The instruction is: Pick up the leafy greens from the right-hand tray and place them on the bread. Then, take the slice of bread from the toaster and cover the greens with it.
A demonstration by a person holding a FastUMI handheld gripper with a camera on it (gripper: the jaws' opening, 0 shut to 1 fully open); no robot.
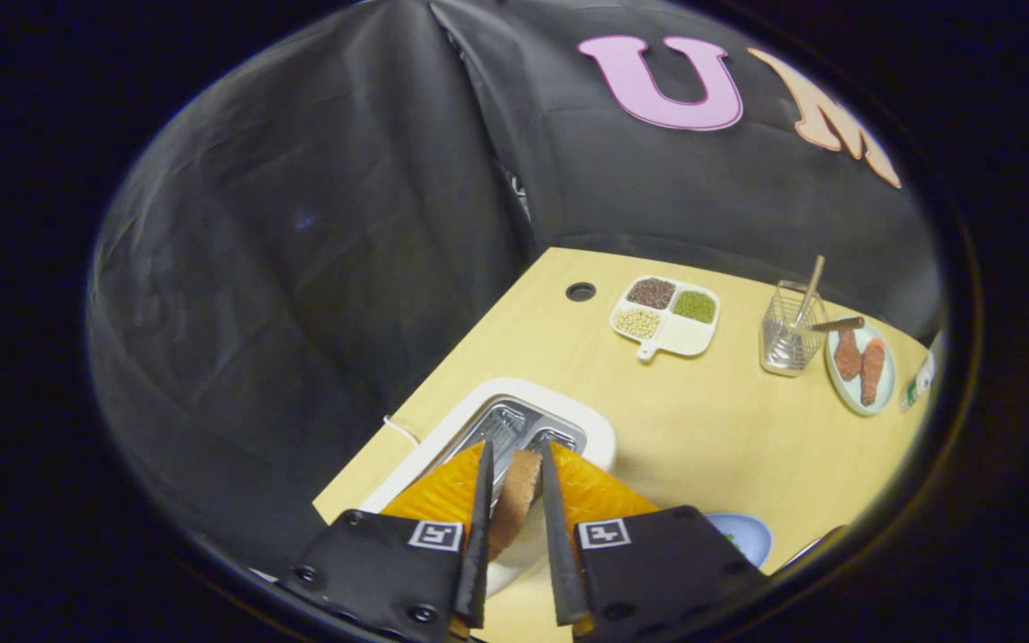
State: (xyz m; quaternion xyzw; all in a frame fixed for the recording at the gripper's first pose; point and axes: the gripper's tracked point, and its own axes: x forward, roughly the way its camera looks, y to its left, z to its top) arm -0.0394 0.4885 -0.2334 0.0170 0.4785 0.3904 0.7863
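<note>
One bread slice (514, 502) is sitting clamped in the tool (516, 482) above the toaster (568, 420); covering the greens is remaining.

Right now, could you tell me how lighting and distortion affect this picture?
Gripper view: fisheye bends the table edges; light is dim, the far tray and plate soft. The toaster slots glint. The bread between the gripper fingers looks slightly blurred.

Blue plate (744, 533) mostly hidden behind gripper (514, 464).
</note>
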